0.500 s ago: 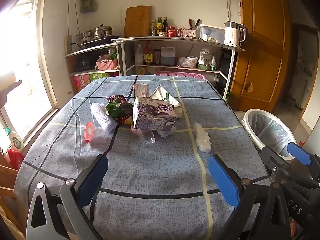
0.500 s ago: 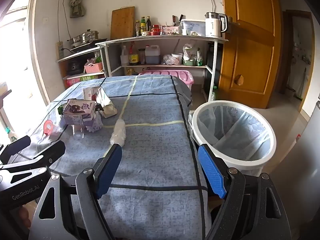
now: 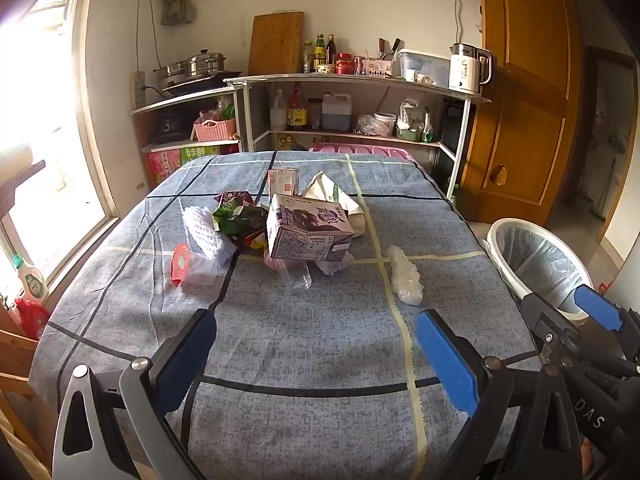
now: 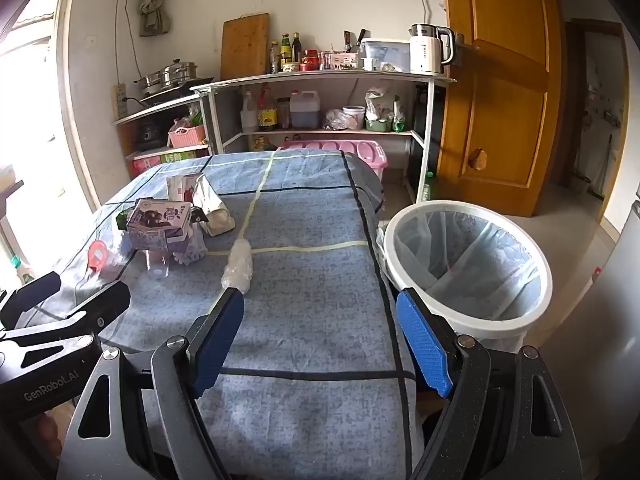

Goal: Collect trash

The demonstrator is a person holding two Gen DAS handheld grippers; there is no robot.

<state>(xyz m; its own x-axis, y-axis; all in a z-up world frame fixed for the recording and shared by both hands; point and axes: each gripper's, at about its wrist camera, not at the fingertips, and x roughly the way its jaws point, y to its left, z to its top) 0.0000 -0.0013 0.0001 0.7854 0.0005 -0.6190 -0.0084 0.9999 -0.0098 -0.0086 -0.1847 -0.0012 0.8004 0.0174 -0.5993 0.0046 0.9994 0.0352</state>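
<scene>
left gripper (image 3: 316, 344) wide, empty | right gripper (image 4: 320, 326) wide, empty | trash pile (purple carton (image 3: 306, 230) on top) mid-counter (image 3: 320, 420) | crumpled plastic (image 4: 239, 266) apart | bin (image 4: 466, 262) beside counter

1. Two cartons: a purple carton (image 3: 306, 230) and a small carton (image 3: 283, 182) farther back.
2. One clear cup (image 3: 297, 276), lying near the purple carton.
3. One white bag (image 3: 405, 276), right of the pile.
4. One green wrapper (image 3: 236, 216), left of the purple carton.
5. One red lid (image 3: 181, 262), far left of the pile.
6. One bin (image 4: 466, 264), right of the table (image 3: 320, 360).
7. Two grippers: left gripper (image 3: 316, 344), right gripper (image 4: 320, 320).
8. One kettle (image 3: 466, 68), on the far shelf.
</scene>
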